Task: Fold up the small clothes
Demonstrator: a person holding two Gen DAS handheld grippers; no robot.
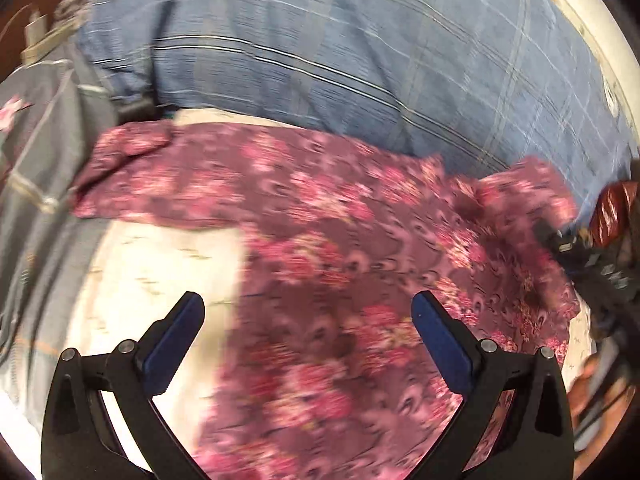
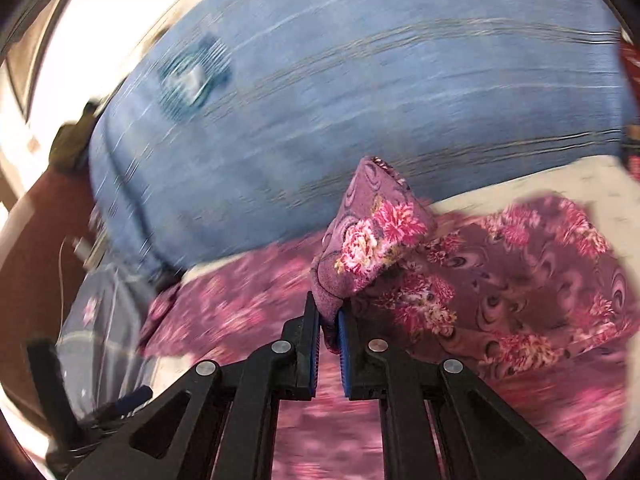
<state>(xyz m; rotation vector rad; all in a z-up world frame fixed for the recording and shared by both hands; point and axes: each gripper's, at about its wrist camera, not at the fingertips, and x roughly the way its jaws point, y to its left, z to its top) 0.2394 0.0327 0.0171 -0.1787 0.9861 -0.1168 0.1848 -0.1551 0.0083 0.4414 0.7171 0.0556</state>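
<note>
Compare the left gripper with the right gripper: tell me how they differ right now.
The left gripper has its jaws spread wide; the right gripper is shut. The left gripper holds nothing and hovers over the floral garment; the right gripper pinches a bunched fold of that garment, which stands up from its pads. Both have black frames with blue pads and point down at the same cloth.

Right claw (image 2: 329, 320) pinching floral garment (image 2: 372, 248) fold; blue plaid cloth (image 2: 360, 92) behind.
</note>
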